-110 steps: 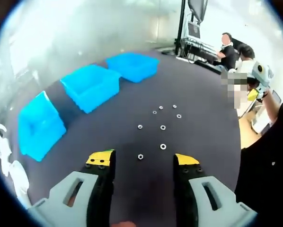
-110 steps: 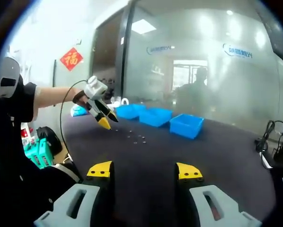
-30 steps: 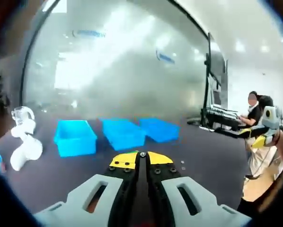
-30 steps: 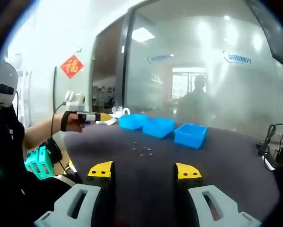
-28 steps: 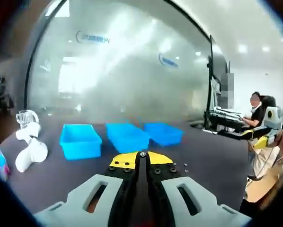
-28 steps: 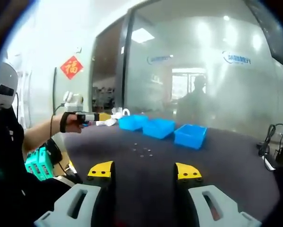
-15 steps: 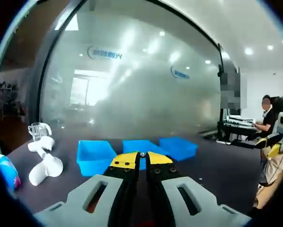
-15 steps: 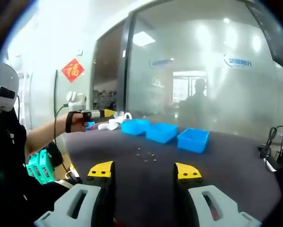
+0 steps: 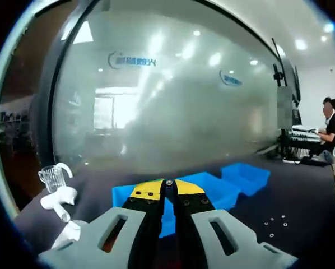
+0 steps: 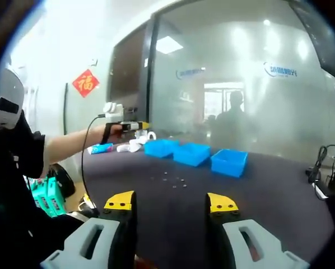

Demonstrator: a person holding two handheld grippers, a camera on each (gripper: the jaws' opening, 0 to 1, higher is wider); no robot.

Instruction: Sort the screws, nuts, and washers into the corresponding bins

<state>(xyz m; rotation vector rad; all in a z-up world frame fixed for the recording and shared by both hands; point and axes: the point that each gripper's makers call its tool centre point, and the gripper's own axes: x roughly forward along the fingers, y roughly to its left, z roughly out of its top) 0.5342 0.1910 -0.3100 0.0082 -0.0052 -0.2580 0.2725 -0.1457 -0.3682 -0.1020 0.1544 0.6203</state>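
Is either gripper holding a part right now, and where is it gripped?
The left gripper is shut on a small metal part pinched at its very tips; which kind is unclear. The right gripper is open, holding nothing.

nearest blue bin half hidden behind left tongs, fasteners too small to tell

The left tongs, jaws pressed together on a small nut, are raised before three blue bins.
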